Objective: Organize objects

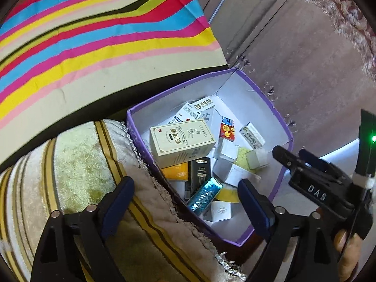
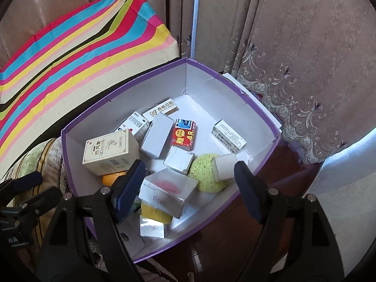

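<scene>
A purple cardboard box [image 1: 283, 127] [image 2: 270, 127] with a white inside holds several small cartons. Among them are a beige carton with Chinese print [image 1: 182, 142] [image 2: 110, 151], a red "48" pack [image 1: 227, 132] [image 2: 183, 134], a blue foil packet [image 1: 204, 195], a yellow-green sponge [image 2: 203, 172] and a clear-topped white box [image 2: 168, 193]. My left gripper [image 1: 185, 202] is open and empty over the box's near left edge. My right gripper [image 2: 190, 188] is open and empty above the box's near side; it also shows in the left wrist view [image 1: 291, 156].
A striped multicoloured cushion [image 1: 94, 35] [image 2: 70, 54] lies behind the box. A cream and gold plush cloth [image 1: 77, 164] lies left of it. Pinkish embroidered curtains [image 2: 293, 70] hang behind and to the right. Dark wood [image 2: 246, 230] shows under the box.
</scene>
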Demonstrator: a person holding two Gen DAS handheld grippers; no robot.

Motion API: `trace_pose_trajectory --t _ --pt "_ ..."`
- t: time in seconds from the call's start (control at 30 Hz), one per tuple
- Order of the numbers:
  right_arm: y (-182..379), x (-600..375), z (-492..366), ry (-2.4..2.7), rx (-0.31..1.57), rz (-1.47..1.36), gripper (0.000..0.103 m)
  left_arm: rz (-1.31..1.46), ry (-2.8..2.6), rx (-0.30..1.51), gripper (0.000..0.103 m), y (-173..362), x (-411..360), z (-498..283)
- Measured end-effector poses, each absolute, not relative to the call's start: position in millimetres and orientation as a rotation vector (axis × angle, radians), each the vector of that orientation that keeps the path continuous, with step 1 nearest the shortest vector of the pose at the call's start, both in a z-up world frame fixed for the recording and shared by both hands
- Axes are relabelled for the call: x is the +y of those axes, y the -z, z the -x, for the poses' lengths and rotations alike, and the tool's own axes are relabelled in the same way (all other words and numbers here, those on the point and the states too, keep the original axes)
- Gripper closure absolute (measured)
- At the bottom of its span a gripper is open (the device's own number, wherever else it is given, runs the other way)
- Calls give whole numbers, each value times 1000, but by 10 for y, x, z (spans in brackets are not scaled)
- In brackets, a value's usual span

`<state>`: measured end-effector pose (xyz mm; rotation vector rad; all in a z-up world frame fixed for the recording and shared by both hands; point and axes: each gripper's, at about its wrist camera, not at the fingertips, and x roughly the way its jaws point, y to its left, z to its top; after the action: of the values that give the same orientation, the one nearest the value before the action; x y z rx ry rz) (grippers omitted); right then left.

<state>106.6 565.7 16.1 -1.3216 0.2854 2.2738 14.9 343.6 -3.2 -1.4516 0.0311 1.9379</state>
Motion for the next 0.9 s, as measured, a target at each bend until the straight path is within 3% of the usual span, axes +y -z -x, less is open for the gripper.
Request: trace_pose_trajectory --t 0.27,0.9 --pt "-115 5639 -1042 -2273 298 1339 22 1444 -1902 29 4 62 3475 -152" --pt "-59 5601 -1023 -2273 300 1362 22 1436 -1907 32 3 77 3457 -163"
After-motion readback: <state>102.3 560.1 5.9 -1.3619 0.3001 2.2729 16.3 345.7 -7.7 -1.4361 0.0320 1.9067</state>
